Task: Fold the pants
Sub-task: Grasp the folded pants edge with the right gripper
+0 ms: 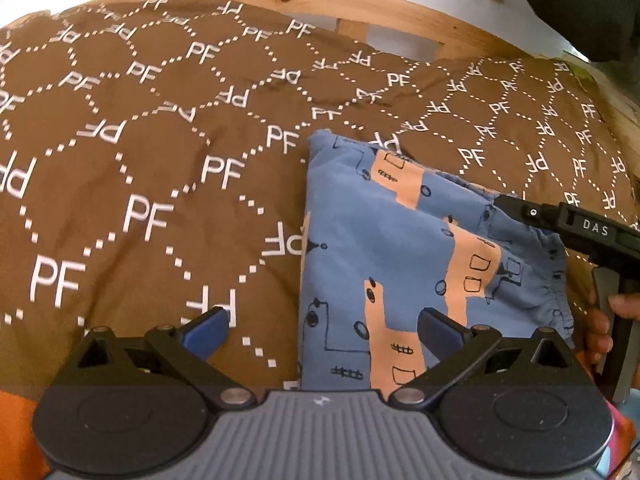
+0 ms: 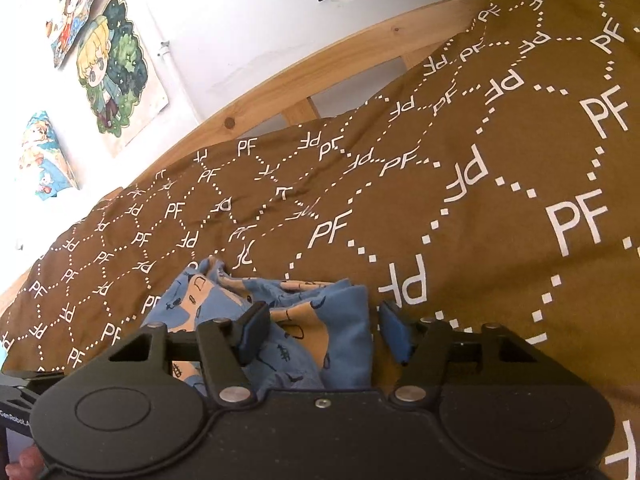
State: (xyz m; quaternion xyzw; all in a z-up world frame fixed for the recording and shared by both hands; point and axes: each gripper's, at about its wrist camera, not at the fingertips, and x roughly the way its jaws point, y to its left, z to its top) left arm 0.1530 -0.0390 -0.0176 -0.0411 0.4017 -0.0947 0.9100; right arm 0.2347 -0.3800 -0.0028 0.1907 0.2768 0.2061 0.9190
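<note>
Folded blue-and-orange printed pants (image 1: 404, 256) lie on a brown bedspread (image 1: 160, 160) near its right edge. Both the left gripper (image 1: 322, 330) and right gripper (image 2: 318, 330) hover, fingers spread. The thin, limp cloth probably lifts best pinched at the gathered waistband (image 1: 558, 280).

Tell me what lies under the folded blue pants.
The blue pants lie on a brown bedspread printed with white PF letters; it shows on all sides. The patch directly beneath them is covered, so anything there cannot be seen.
</note>
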